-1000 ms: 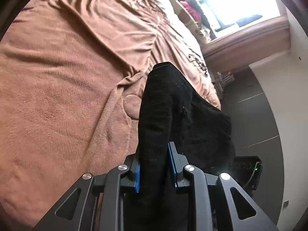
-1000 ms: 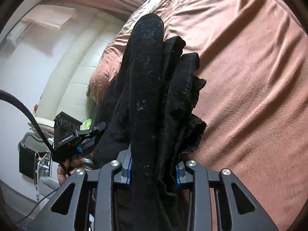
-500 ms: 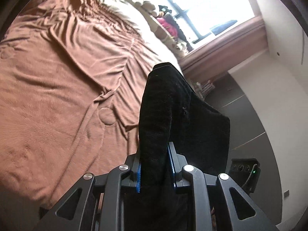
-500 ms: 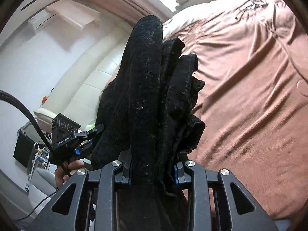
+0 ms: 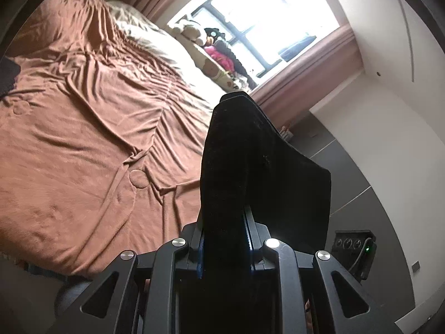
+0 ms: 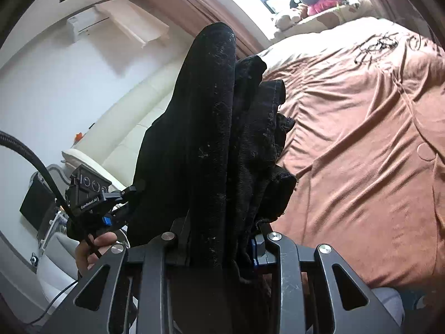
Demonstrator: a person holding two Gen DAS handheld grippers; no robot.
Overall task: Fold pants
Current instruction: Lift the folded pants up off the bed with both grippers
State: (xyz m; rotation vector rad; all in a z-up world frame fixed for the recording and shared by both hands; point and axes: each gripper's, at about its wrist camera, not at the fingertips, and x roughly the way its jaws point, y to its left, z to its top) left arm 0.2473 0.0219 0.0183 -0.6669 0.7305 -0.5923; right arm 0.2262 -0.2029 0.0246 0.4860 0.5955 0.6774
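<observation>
The black pants hang in the air above the brown bed. My left gripper is shut on one thick fold of the cloth, which stands up between its blue pads and drapes off to the right. My right gripper is shut on another bunched part of the pants, with several layers piled between its pads. In the right wrist view the left gripper shows at the far left, a hand below it, clamped on the cloth's far edge. The pants stretch between the two grippers.
A brown bedspread covers the bed, wrinkled, with a pale pillow at its head. Stuffed toys sit on the windowsill under a bright window. A cream padded headboard and a white wall lie left in the right wrist view.
Both grippers have risen with the pants held; the bed has dropped lower and farther in both views, and the window and walls have come into sight. The grips have not changed.
</observation>
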